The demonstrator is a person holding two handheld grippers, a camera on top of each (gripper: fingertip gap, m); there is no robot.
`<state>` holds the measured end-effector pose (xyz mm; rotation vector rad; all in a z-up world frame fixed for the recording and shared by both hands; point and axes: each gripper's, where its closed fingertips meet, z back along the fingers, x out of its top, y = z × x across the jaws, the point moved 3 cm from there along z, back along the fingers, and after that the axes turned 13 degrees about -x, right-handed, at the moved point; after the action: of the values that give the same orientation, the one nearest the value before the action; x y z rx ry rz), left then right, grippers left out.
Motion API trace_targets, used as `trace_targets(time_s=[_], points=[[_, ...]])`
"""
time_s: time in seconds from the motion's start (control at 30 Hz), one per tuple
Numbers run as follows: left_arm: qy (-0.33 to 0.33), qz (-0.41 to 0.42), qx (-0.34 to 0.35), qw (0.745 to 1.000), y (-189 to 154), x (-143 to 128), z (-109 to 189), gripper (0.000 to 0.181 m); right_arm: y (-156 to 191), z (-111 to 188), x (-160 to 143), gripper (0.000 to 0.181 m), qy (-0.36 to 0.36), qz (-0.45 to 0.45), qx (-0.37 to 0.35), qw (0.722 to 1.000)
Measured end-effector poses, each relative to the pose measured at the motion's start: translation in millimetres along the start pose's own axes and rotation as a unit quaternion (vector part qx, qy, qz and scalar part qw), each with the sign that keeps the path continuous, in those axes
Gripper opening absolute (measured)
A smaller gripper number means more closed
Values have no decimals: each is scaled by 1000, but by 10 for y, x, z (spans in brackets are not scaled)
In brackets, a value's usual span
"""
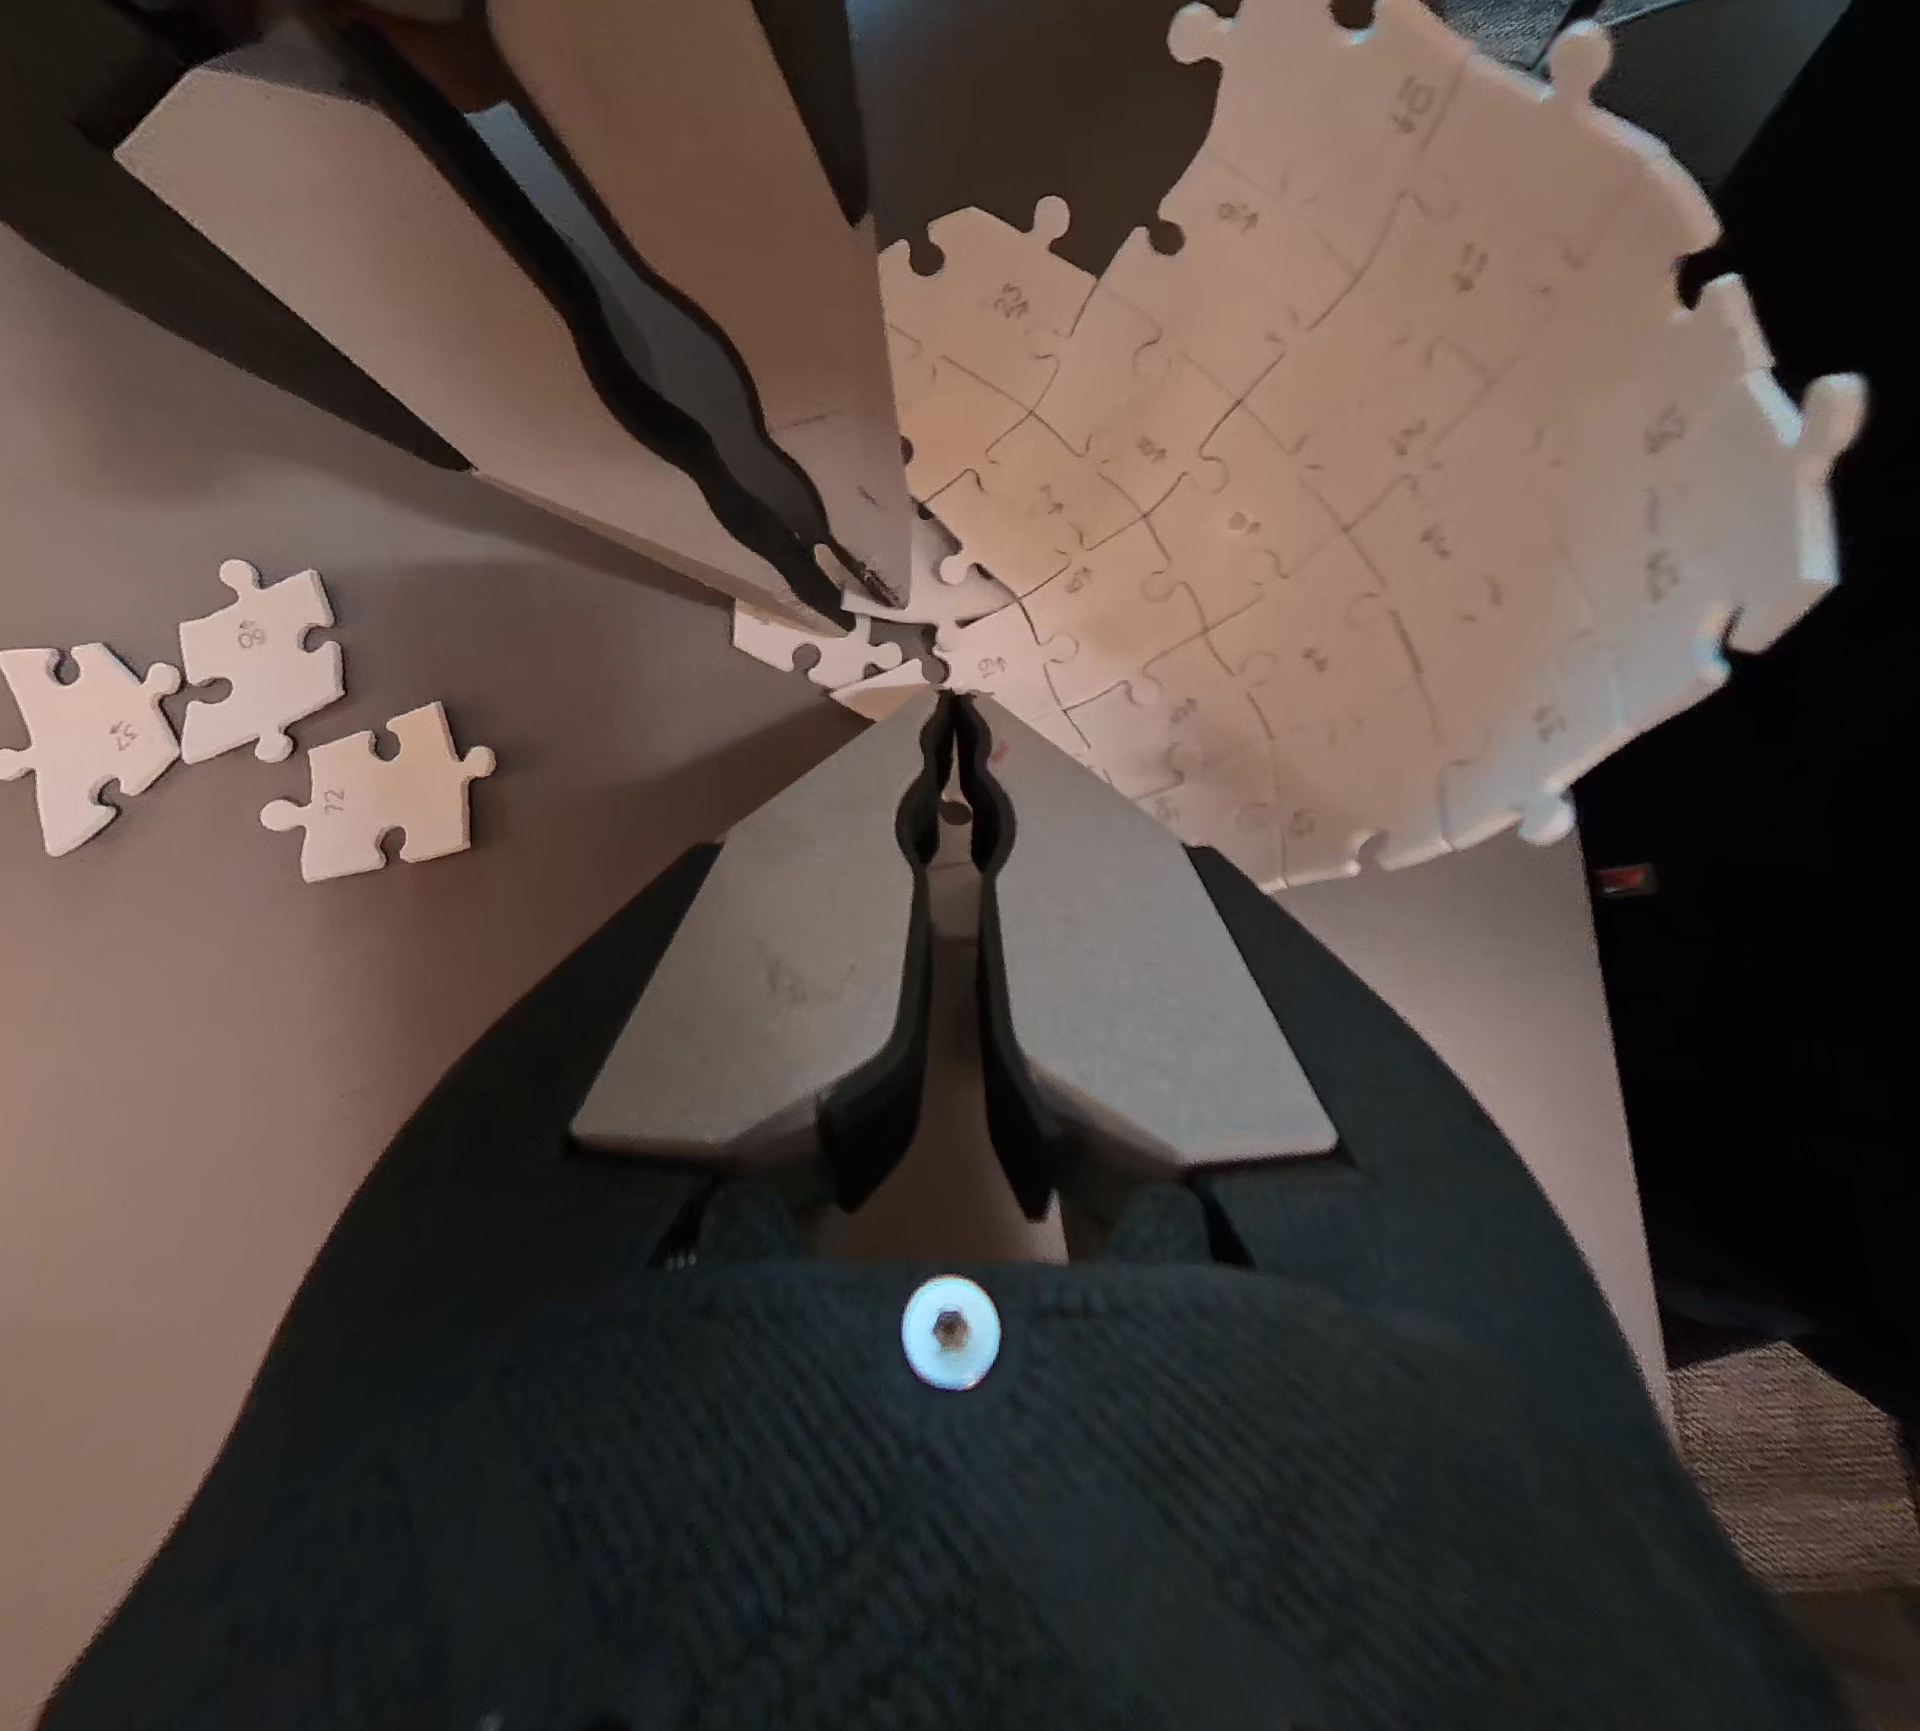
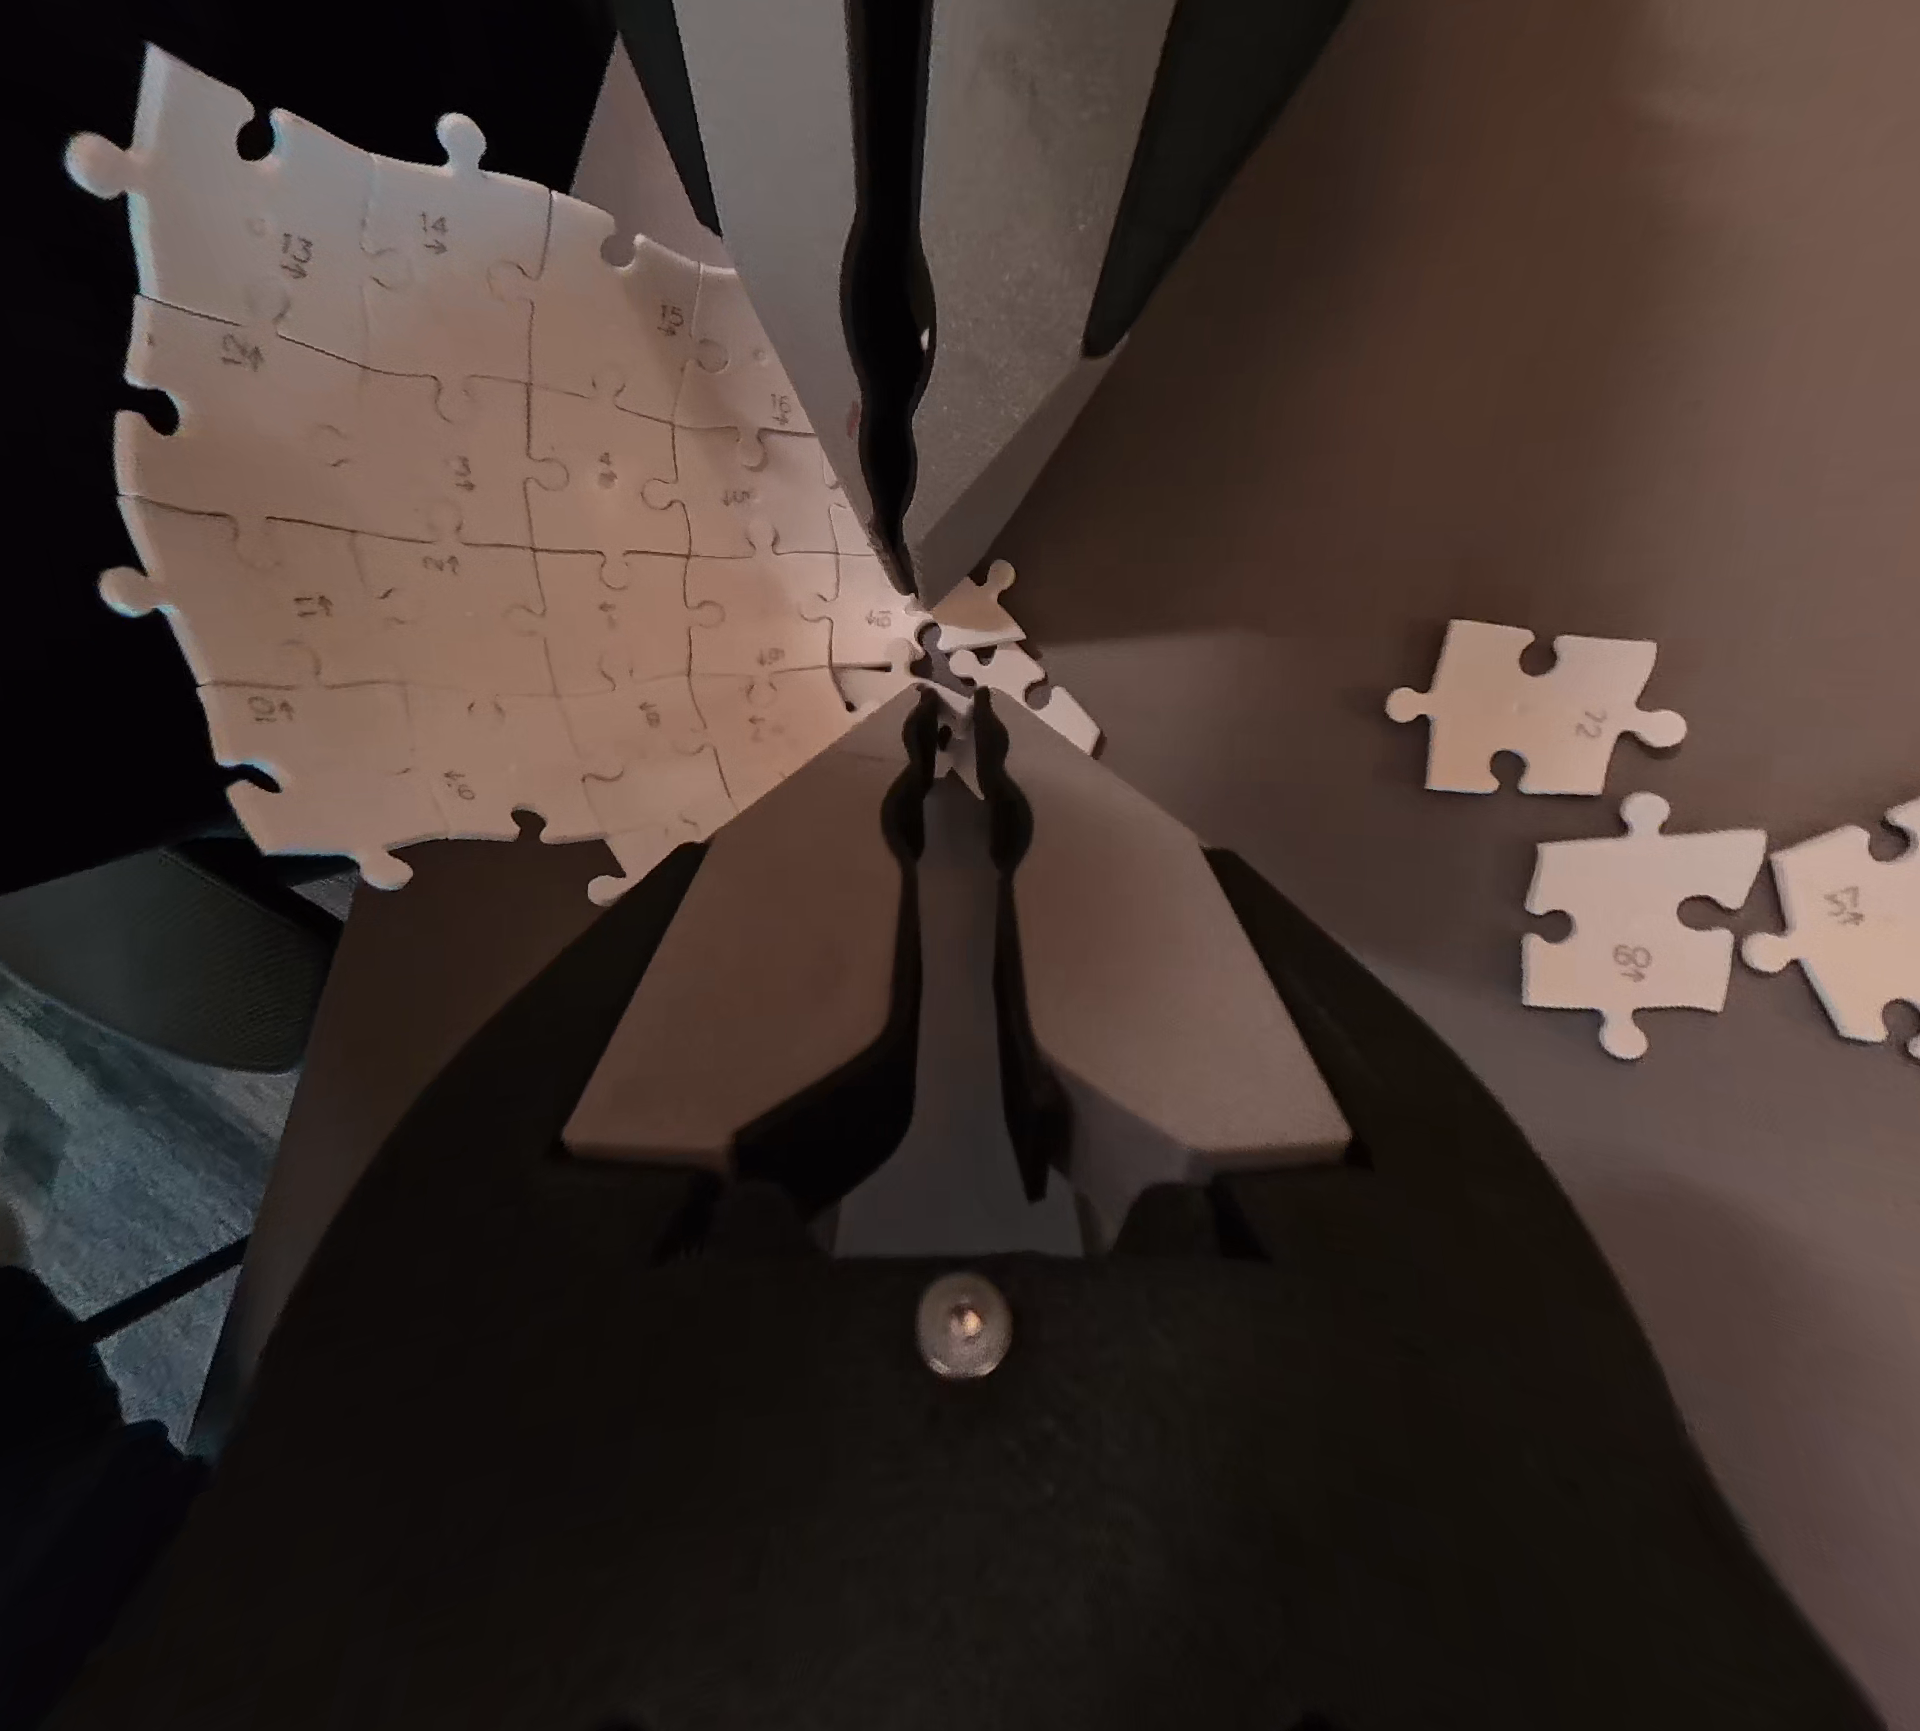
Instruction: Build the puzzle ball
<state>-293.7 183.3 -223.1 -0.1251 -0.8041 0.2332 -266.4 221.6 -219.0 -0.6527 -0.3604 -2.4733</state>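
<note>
Both tongs are pinched shut: left tongs (image 1: pixel 948 705) grip the curved assembled puzzle shell (image 1: pixel 1403 476) held beyond the tabletop (image 1: pixel 260 1006) edge; right tongs (image 2: pixel 951 694) clamp a loose piece (image 2: pixel 1023 689) at its rim.

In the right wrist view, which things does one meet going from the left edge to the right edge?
Assembled curved puzzle section → the two grippers' tips meeting at a small piece → loose piece → loose piece → loose piece at the right edge.
</note>
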Motion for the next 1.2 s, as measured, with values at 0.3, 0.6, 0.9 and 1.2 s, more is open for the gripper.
trace_targets(time_s=[0.3, 0.6, 0.9, 1.2], points=[[29, -43, 9, 999, -23, 7, -12, 0, -111, 145, 112, 0, 55, -21, -1, 998], [20, -128, 60, 990, -66, -10, -20, 0, -73, 218, 253, 0, 141, -126, 108, 976], [33, -156, 55, 986, -181, -100, 34, 0, -36, -38, 264, 0, 175, -145, 150, 962], [30, -167, 53, 984, -128, -119, 63, 0, -203, 35, 368, 0, 172, -84, 141, 971]])
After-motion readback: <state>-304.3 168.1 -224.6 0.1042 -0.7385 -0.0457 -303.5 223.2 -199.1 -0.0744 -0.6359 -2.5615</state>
